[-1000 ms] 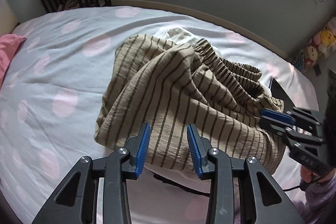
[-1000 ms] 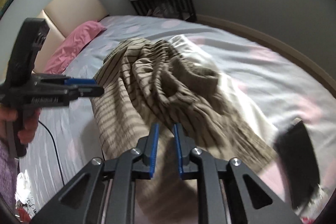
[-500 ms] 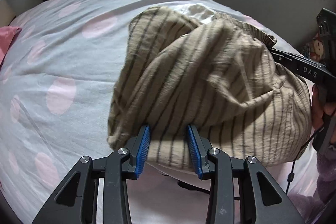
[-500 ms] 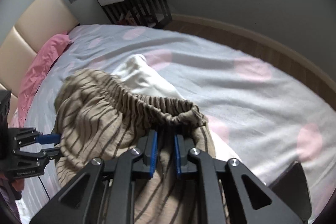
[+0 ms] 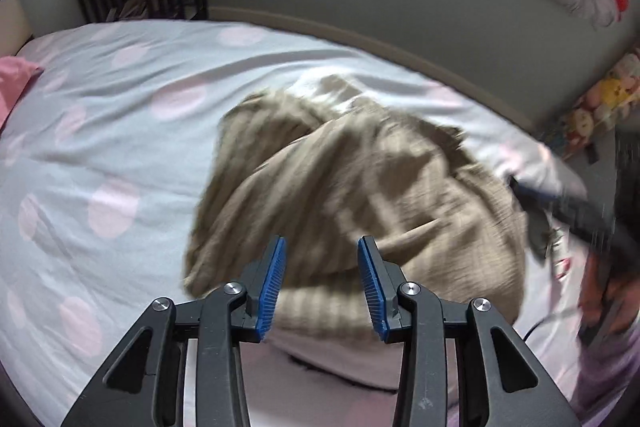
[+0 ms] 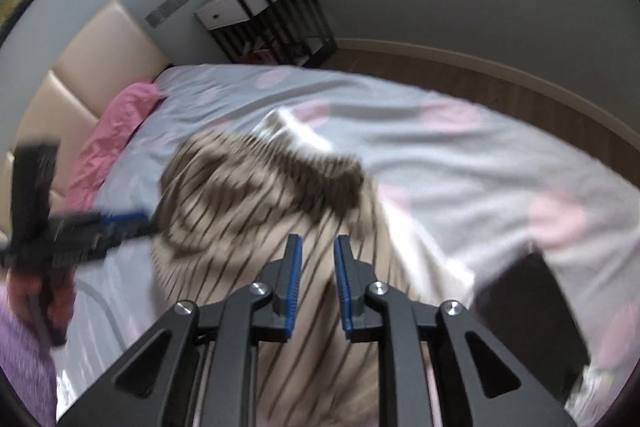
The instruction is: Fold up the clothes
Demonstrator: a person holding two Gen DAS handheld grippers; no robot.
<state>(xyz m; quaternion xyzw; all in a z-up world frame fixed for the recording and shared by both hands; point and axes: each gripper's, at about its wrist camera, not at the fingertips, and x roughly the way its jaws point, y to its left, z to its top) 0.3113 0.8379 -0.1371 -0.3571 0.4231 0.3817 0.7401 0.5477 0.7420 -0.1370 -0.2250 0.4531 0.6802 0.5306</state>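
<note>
A crumpled beige garment with dark stripes lies in a heap on the bed, blurred by motion; it also shows in the right wrist view. A white cloth pokes out at its far edge. My left gripper is open just above the garment's near edge, with nothing between the pads. My right gripper is open with a narrow gap over the garment, holding nothing. Each gripper shows in the other's view, the right one at the garment's right side, the left one at its left side.
The bed sheet is pale blue with pink dots. A pink pillow and beige headboard lie at the bed's head. A black and white shelf stands by the wall. A dark flat object lies on the bed at right.
My right gripper has opened and let go of the garment's elastic waistband, and the garment has dropped back into a heap. Both grippers have pulled back slightly. The left gripper stays open.
</note>
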